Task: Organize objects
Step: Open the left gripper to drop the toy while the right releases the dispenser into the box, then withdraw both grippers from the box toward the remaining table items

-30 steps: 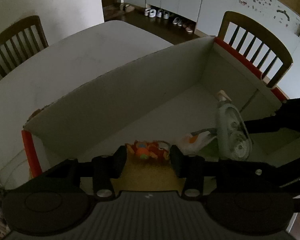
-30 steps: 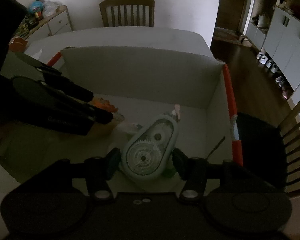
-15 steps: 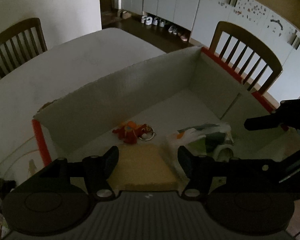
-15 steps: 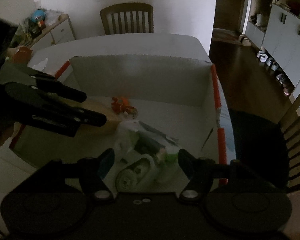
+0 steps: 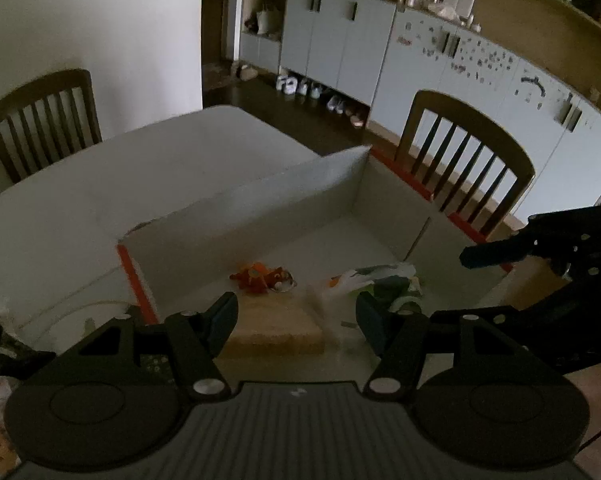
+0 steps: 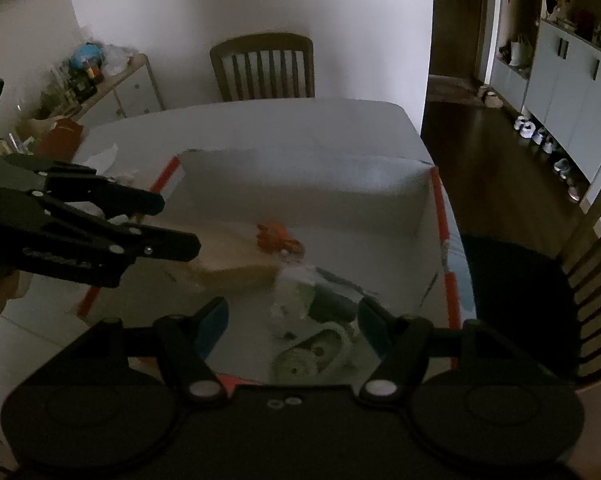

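An open white cardboard box [image 5: 260,216] with red tape on its edges stands on the table. On its floor lie a small orange toy [image 5: 260,275] with a key ring, a yellow block [image 5: 274,330] and a clear plastic bag [image 5: 380,280] of items. In the right wrist view the same box [image 6: 300,192] also holds a white gear toy [image 6: 312,354] beside the bag [image 6: 320,292]. My left gripper [image 5: 296,316] hangs open above the block, holding nothing. My right gripper [image 6: 291,316] hangs open above the gear toy, also holding nothing.
The box sits on a white table [image 5: 140,168] with wooden chairs at the far side [image 5: 40,120] and at the right [image 5: 460,168]. A cluttered sideboard [image 6: 100,80] stands by the wall. Cabinets and several shoes [image 5: 320,96] line the dark floor beyond.
Both grippers have opened wider and risen back out of the box. The gear toy that sat between the right fingers and the block between the left fingers now lie free on the box floor.
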